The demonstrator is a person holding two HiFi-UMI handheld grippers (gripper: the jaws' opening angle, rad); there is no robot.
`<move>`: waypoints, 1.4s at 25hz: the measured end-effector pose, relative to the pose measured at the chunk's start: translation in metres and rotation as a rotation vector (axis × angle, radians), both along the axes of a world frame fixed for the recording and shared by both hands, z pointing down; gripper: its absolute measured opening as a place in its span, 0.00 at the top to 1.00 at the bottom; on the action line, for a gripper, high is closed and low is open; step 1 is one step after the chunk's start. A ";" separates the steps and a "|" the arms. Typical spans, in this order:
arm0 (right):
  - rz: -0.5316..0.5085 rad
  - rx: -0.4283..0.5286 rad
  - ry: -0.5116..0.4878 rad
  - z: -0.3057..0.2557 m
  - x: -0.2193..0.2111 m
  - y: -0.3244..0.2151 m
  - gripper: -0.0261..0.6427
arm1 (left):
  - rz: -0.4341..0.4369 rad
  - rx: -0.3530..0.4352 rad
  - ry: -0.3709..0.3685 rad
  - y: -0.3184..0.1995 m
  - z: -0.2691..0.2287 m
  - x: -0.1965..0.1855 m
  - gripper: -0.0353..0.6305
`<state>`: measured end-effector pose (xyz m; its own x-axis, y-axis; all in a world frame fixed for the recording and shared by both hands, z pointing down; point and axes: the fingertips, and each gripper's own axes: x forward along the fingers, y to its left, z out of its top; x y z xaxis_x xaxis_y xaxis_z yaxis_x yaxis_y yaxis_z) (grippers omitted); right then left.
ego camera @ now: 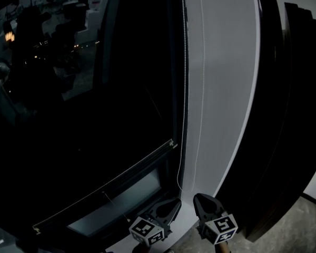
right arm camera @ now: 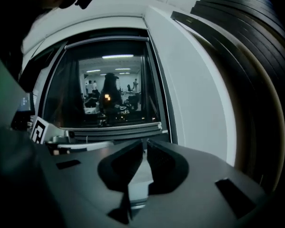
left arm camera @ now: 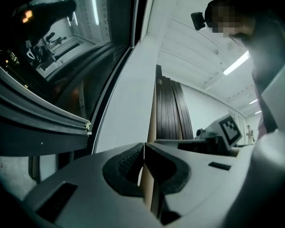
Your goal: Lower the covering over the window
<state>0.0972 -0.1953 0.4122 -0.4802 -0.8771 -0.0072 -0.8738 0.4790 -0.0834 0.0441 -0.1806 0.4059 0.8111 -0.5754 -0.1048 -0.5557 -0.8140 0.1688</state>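
blind (ego camera: pixel 95 115) is hanging nearly down; left tongs (ego camera: pixel 169 205) and right tongs (ego camera: pixel 204 200) are resting closed, empty; next move is probably regripping the bead chain (ego camera: pixel 185 88) to finish.

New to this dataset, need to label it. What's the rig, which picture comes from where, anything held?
No robot: a person holds a two-jaw gripper in each hand. The head view looks down from a camera on the person's head; the marker cubes are part of the grippers. The other two pictures come from cameras riding on the left gripper and right gripper, looking along their jaws. Ahead is a dark window with a bar low across it, probably the covering's bottom rail. A bead chain hangs along the frame, beside a white wall and dark panels. Both grippers are shut, nothing clearly held.
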 end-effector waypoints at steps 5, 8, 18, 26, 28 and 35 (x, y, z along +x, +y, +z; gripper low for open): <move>0.021 0.075 0.068 -0.046 -0.012 -0.081 0.84 | 0.007 0.004 0.019 -0.029 -0.004 -0.017 0.94; 0.061 0.105 0.102 -0.073 -0.015 -0.131 0.84 | 0.011 0.003 0.031 -0.042 -0.001 -0.025 0.94; 0.191 0.129 0.187 -0.129 -0.007 -0.248 0.84 | 0.066 -0.008 0.037 -0.060 0.007 -0.028 0.94; 0.245 0.128 0.190 -0.143 -0.002 -0.274 0.84 | 0.080 -0.018 0.042 -0.061 0.013 -0.034 0.94; 0.251 0.134 0.188 -0.144 0.002 -0.275 0.85 | 0.083 -0.018 0.042 -0.060 0.015 -0.036 0.94; 0.225 0.167 0.153 -0.133 0.003 -0.254 0.94 | 0.055 -0.033 0.040 -0.064 0.014 -0.042 0.94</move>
<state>0.1000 -0.4493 0.2796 -0.2806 -0.9543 -0.1025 -0.9558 0.2680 0.1211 0.0018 -0.2448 0.4201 0.8369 -0.5342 -0.1194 -0.5028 -0.8365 0.2178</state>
